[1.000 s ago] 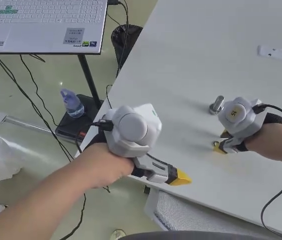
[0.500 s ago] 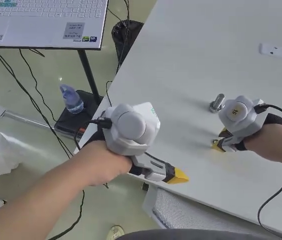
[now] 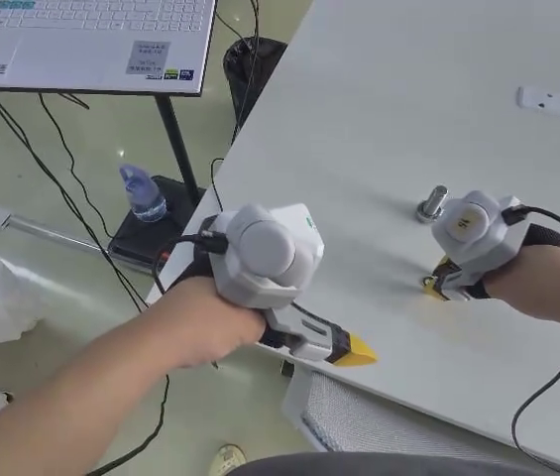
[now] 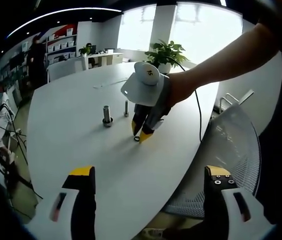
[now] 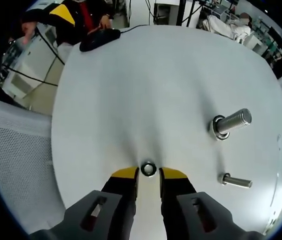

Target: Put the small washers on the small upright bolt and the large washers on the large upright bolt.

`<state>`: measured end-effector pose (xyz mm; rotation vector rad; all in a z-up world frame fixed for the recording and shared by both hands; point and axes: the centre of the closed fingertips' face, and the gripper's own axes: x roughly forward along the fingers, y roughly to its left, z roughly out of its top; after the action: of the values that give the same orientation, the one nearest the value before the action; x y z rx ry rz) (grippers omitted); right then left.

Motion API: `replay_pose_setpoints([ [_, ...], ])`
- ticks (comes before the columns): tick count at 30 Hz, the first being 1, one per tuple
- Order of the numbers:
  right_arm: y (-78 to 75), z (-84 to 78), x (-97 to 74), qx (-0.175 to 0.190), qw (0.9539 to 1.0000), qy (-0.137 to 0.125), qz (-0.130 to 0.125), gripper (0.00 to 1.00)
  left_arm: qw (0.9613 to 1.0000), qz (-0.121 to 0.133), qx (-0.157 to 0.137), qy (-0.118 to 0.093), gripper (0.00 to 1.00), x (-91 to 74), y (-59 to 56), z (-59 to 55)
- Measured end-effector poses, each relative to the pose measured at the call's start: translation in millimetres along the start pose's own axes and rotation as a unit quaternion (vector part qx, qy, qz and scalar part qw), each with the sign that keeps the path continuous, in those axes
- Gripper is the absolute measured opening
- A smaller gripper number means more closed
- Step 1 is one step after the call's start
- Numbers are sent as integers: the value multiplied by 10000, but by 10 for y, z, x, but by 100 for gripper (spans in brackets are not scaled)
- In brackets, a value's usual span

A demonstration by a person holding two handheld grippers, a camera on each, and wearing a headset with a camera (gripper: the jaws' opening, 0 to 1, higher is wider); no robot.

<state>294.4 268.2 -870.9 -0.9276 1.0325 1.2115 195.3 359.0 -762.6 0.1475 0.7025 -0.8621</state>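
This looks like an open-plan office or lab. In the head view a broad white bench [image 3: 379, 119] takes the right side, with a power strip [image 3: 555, 104] at the upper right. At the upper left an open laptop [image 3: 91, 40] sits on a stand above trailing cables [image 3: 61, 198]. The left gripper view has bright windows [image 4: 205, 25] along the top, a potted plant [image 4: 166, 51] at top centre, shelves [image 4: 63, 42] at the upper left and a mesh chair [image 4: 230, 150] at the lower right.

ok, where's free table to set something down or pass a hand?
Free: the wide bare table beyond the washer, out to its far edge, and the stretch between the left gripper and the right gripper. Crowded: the large bolt and small bolt stand close together beside the right gripper, whose jaw tips bracket the washer.
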Motion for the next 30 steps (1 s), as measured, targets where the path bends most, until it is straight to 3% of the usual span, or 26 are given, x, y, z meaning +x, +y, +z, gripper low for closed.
replay_pose_setpoints([
  [19, 37, 18, -6, -19, 9990, 425, -105, 13, 10000, -6, -2, 52, 87, -11, -3, -30],
  [24, 37, 19, -10, -29, 9990, 431, -113, 13, 9999, 0, 46, 110, 87, -29, -9, -39],
  [30, -41, -1, 17, 299, 9994, 164, -72, 12, 10000, 45, 32, 15, 87, -94, 14, 104],
])
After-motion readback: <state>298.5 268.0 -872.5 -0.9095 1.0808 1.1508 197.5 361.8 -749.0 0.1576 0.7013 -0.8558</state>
